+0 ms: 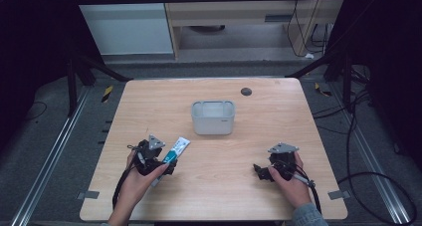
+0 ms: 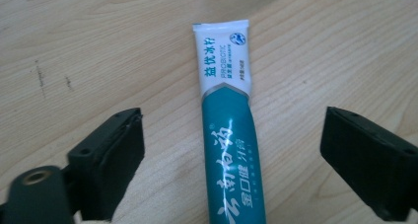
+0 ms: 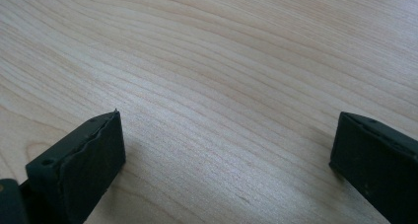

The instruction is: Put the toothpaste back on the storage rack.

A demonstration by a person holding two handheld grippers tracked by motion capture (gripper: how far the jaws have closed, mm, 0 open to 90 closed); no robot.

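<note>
Toothpaste tube [image 2: 227, 130] lies flat on the bench [image 1: 239, 181], running lengthwise between the two jaws of the left claw [image 2: 231, 150], its white crimped end pointing away from that claw. The jaws stand released on either side of the tube with bare wood showing in both gaps, so nothing presses on it yet; straddling it this way sets the pads against its narrow sides, probably the easiest way to pinch a flat, soft tube. Ahead of the left claw [image 1: 168, 162] and off to its right sits a pale tub [image 1: 213, 117], a likely place for the tube to go. Well apart from the tube, the right claw [image 3: 226, 155] rests released over bare wood, holding nothing and apparently kept clear.
</note>
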